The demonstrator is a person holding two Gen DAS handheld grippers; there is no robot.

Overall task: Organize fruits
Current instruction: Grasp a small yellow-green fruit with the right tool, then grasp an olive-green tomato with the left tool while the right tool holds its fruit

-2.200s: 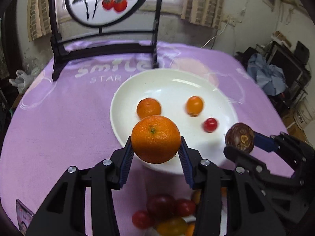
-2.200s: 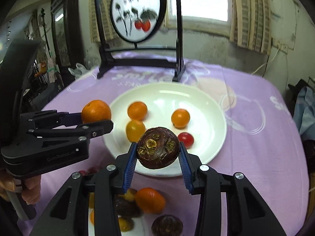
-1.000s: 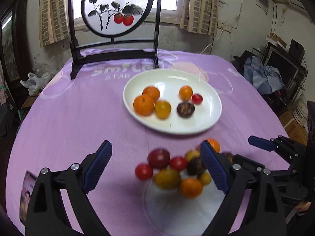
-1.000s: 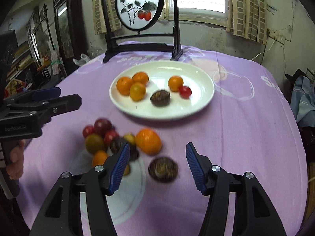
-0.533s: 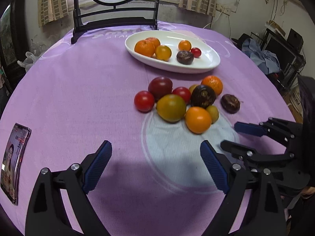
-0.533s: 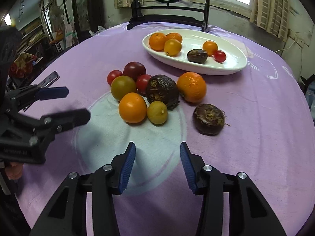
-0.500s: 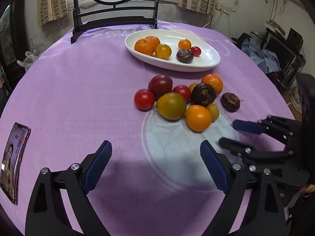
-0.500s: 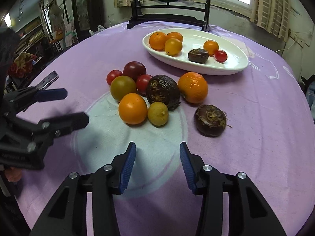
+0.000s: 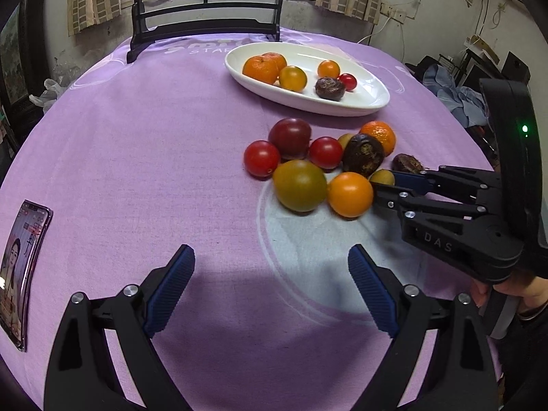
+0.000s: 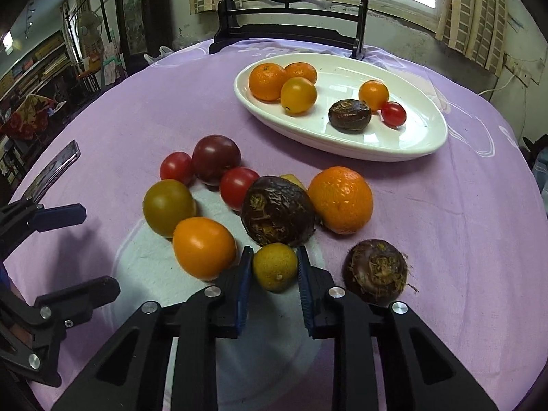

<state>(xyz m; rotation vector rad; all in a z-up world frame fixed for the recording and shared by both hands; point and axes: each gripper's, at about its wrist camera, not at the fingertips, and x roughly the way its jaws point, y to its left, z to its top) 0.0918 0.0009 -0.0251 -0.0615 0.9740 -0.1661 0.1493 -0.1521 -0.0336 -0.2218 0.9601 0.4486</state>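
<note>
Six fruits already lay in the white plate (image 10: 424,144): two oranges at the far end, a yellow tomato (image 10: 298,95), a small orange tomato, a dark brown fruit (image 10: 349,115) and a little red tomato (image 10: 394,113). So I judged the task to be less than half done, because nine fruits were not yet moved from the purple cloth (image 10: 462,233), near the plate.

In this pile were a dark red tomato (image 10: 215,158), two red tomatoes, a green tomato (image 10: 168,207), an orange tomato (image 10: 203,247), a big wrinkled fruit (image 10: 277,215), an orange (image 10: 340,199) and a second brown fruit (image 10: 375,271) a little apart on the right side. The small yellow fruit (image 10: 275,266) was at the front edge of the pile, touching the wrinkled fruit.

The right gripper (image 10: 274,267) was low over the cloth and its blue pads were pinching the small yellow fruit from both sides, with the fruit resting on the cloth. The left gripper (image 9: 270,287) hung near the pile with its fingers spread wide and nothing between them; the green tomato was the nearest fruit in front of it.

A phone (image 9: 20,267) lay on the cloth, well apart from the fruits.
</note>
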